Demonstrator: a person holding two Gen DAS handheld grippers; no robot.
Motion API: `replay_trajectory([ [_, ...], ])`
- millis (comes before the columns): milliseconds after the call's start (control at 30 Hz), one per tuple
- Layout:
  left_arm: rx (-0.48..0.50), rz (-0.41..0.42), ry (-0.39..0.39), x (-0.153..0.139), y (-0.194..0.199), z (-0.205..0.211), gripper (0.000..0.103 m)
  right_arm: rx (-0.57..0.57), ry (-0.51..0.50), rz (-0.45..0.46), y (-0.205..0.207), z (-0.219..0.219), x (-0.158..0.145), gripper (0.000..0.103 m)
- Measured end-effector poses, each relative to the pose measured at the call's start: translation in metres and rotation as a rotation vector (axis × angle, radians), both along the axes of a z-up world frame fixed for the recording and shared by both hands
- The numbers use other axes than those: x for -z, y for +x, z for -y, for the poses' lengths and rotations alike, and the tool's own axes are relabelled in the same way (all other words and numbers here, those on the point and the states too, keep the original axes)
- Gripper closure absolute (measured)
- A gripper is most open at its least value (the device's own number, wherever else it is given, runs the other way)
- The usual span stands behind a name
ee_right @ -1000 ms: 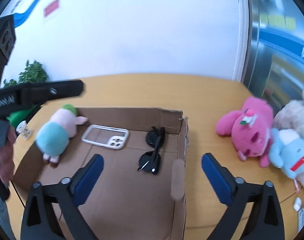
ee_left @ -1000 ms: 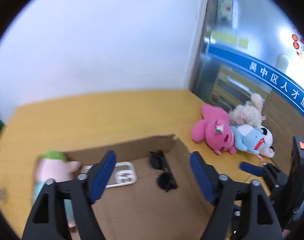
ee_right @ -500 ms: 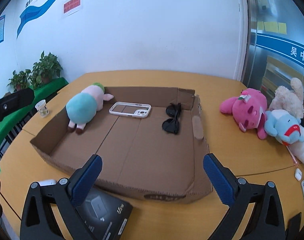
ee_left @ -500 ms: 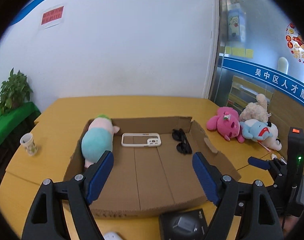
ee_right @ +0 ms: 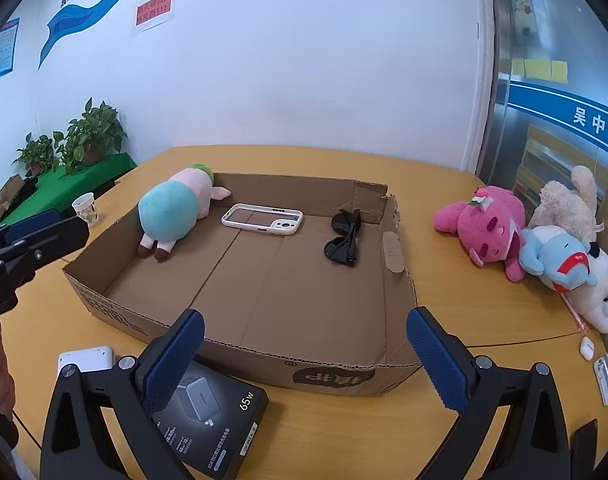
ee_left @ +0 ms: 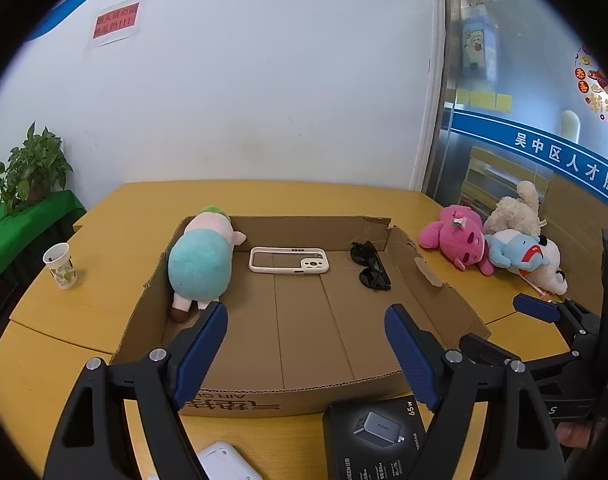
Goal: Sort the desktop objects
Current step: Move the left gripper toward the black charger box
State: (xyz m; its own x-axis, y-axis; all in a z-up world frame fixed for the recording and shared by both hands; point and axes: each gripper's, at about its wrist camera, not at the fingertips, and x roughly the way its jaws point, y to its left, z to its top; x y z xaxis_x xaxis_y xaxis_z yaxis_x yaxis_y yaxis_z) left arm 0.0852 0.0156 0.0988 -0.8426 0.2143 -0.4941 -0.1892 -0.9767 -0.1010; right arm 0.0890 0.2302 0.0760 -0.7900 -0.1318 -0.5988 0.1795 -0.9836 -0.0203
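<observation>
A shallow cardboard box [ee_left: 443, 304] [ee_right: 395, 304] lies on the yellow table. Inside it rest a teal and pink plush [ee_left: 202, 260] [ee_right: 172, 208], a white phone case [ee_left: 288, 260] [ee_right: 262, 219] and black sunglasses [ee_left: 371, 270] [ee_right: 343, 238]. A black charger box [ee_left: 377, 436] [ee_right: 214, 424] and a white device [ee_left: 224, 462] [ee_right: 86, 360] lie on the table in front of the box. My left gripper [ee_left: 305, 332] and my right gripper [ee_right: 304, 342] both hover open over the box's near edge, holding nothing.
Three plush toys lie at the right: pink [ee_left: 455, 242] [ee_right: 487, 228], cream [ee_left: 511, 210] [ee_right: 567, 204] and blue-white [ee_left: 523, 256] [ee_right: 563, 268]. A paper cup [ee_left: 60, 266] [ee_right: 86, 208] stands left. White earbuds case [ee_right: 587, 348] and a small gadget [ee_right: 604, 376] lie far right. Potted plants [ee_right: 88, 136] stand beyond the table.
Both grippers have pulled back from deep over the box to its near edge, bringing the charger box and white device into view. Little shift in the last half second.
</observation>
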Motion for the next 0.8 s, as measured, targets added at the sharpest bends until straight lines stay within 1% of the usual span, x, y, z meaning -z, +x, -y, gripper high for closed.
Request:
replay_trajectory([
  [167, 0.01, 0.024, 0.011, 0.007, -0.005, 0.002, 0.022, 0.003, 0.008, 0.002, -0.002, 0.003, 0.003, 0.0],
  [367, 0.015, 0.027, 0.014, 0.009, -0.008, 0.002, 0.022, 0.004, 0.007, 0.008, -0.004, 0.005, 0.005, 0.0],
  [600, 0.027, 0.06, 0.031, 0.019, -0.01, 0.006, 0.022, -0.024, 0.007, 0.023, -0.006, 0.009, 0.013, 0.0],
  [667, 0.043, 0.074, 0.033, 0.024, -0.009, 0.006, 0.022, -0.041, 0.009, 0.037, -0.004, 0.008, 0.018, 0.0],
  [733, 0.07, 0.093, 0.037, 0.032, -0.005, 0.006, 0.022, -0.083, 0.02, 0.06, 0.003, 0.009, 0.029, 0.0],
  [800, 0.099, 0.132, 0.041, 0.045, 0.0, 0.006, 0.022, -0.141, 0.029, 0.089, 0.013, 0.009, 0.043, 0.0],
])
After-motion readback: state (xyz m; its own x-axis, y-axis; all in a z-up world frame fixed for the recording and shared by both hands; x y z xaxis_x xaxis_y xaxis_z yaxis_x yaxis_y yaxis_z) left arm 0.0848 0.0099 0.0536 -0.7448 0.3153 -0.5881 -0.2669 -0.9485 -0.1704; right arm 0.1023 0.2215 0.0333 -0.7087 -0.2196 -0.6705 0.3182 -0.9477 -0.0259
